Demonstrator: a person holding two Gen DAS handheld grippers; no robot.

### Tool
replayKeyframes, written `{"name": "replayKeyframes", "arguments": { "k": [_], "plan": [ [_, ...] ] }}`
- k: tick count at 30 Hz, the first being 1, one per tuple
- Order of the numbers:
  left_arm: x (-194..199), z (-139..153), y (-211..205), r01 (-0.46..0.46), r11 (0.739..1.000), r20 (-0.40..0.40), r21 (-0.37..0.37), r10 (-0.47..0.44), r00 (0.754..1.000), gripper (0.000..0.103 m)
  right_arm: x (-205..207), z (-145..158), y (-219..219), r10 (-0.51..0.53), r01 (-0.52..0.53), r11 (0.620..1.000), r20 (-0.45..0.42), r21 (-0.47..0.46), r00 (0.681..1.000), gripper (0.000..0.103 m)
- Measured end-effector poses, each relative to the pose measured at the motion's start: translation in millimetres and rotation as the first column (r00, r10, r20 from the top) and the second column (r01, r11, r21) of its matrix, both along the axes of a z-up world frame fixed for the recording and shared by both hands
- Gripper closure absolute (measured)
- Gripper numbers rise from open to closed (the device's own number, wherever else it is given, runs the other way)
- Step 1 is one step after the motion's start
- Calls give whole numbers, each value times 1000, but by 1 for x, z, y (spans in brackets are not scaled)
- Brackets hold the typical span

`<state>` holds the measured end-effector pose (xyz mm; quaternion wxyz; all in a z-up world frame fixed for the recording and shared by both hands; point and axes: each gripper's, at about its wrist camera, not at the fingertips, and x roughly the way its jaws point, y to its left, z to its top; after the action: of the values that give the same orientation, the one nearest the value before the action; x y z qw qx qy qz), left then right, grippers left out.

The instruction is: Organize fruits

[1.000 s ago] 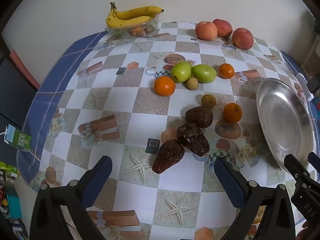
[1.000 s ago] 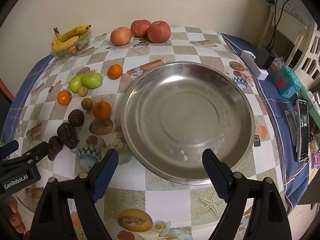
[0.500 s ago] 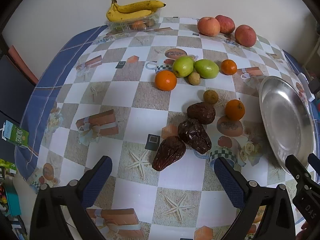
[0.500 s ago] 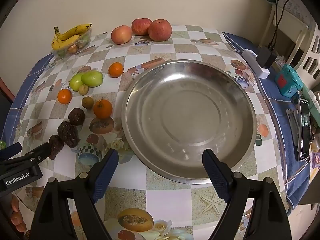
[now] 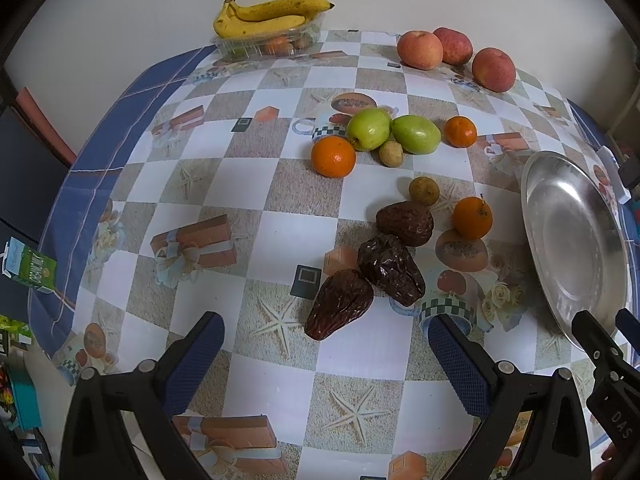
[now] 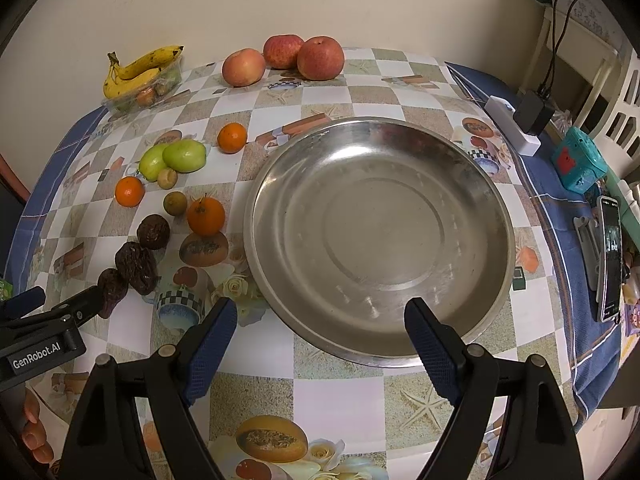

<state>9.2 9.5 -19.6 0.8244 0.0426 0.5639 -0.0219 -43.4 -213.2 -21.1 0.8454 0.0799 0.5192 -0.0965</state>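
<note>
Nothing has been sorted yet, as far as I can judge: all the loose fruit lies on the table (image 5: 248, 196), so the whole job is left.

The steel bowl (image 6: 472, 184), the largest thing there, sits toward the table's right edge and is empty. The clear plastic tray (image 5: 244, 46) at the far left corner carries two bananas (image 5: 264, 16) on top; a few small fruits show through its wall, though I cannot tell which kind.

Three red apples (image 5: 420, 50) line the far edge. Mid-table lie two green fruits (image 5: 368, 128), three oranges (image 5: 333, 157), three dark wrinkled fruits (image 5: 390, 268) nearest the front edge, and two small brownish fruits (image 5: 424, 190).

The left gripper (image 5: 324, 354) hovers over the front edge near the dark fruits, jaws wide apart, holding nothing. The right gripper (image 6: 320, 334) hangs above the bowl's near rim, likewise spread wide and holding nothing.
</note>
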Motion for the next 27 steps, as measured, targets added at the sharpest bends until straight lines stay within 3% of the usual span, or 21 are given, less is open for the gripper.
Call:
{"name": "replayKeyframes", "arguments": {
  "k": [27],
  "plan": [
    [-2,-5,0,-6,1000,-14,-6,6,1000,0,0,0,-1,1,-1,1000,-2,2,1000,17]
  ]
}}
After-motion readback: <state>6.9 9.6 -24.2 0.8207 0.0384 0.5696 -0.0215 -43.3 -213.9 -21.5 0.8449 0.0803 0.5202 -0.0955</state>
